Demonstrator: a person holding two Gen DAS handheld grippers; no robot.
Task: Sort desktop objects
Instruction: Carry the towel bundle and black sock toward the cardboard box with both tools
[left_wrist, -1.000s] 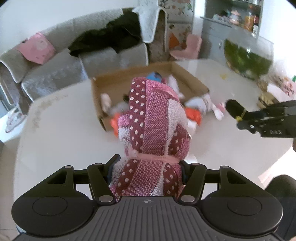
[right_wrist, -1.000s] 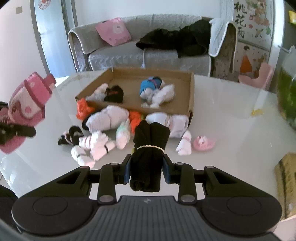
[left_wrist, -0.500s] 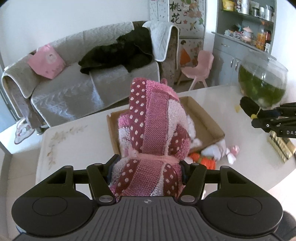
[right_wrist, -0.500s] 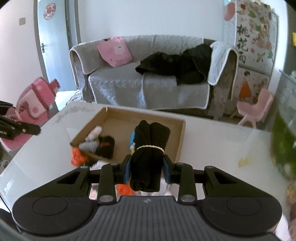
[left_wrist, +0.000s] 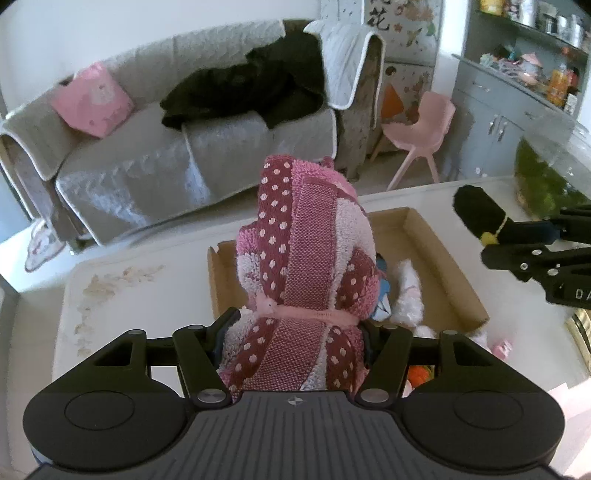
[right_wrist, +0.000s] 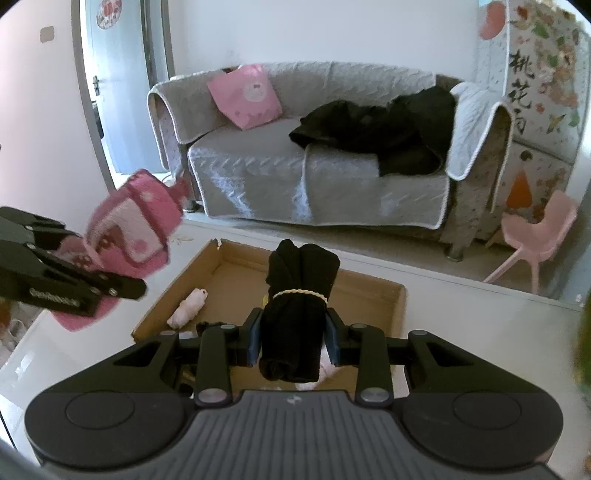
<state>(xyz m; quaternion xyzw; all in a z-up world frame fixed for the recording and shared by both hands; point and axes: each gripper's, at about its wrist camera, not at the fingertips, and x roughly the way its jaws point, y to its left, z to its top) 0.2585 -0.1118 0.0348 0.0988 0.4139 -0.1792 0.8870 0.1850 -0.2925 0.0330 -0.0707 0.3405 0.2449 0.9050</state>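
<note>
Right wrist: white table (right_wrist: 480, 332), grey sofa (right_wrist: 295, 166)

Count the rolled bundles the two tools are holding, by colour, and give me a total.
Pink and maroon dotted bundle, in the left tool: 1
Black bundle, in the right tool: 1
Total: 2

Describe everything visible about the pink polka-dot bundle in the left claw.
The pink bundle is a rolled, fuzzy knit textile, maroon with pale dots, rose ribbed strips and whitish-pink patches. A thin pink band cinches its lower part. It stands upright between the left claw's fingers, which press its sides below the band. It is held in the air above the table, in front of the cardboard box; nothing else touches it.
</note>
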